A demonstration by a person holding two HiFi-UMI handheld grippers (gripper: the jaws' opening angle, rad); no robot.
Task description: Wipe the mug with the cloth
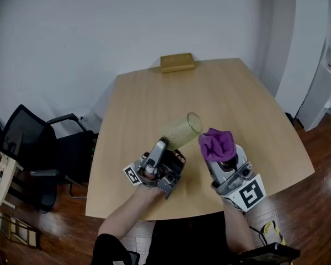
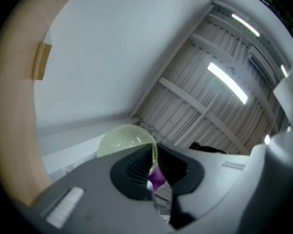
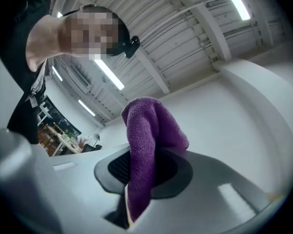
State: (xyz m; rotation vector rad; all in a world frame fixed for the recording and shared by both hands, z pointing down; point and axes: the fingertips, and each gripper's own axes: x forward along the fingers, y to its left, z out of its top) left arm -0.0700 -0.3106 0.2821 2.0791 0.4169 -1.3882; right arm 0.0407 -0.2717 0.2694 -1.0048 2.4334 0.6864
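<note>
Wiping well means pressing the bunched purple cloth (image 1: 217,143), clamped in the right gripper (image 1: 221,158), firmly onto the translucent pale-green mug (image 1: 182,129); the left gripper (image 1: 166,147) grasps it, tilted, mid-frame above the wooden table (image 1: 209,87); only the head view shows cloth just beside mug; each gripper view confirms its own clamp.

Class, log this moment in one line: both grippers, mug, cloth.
left gripper: shut on mug | right gripper: shut on cloth | mug: tilted above table | cloth: beside mug, contact unclear
</note>
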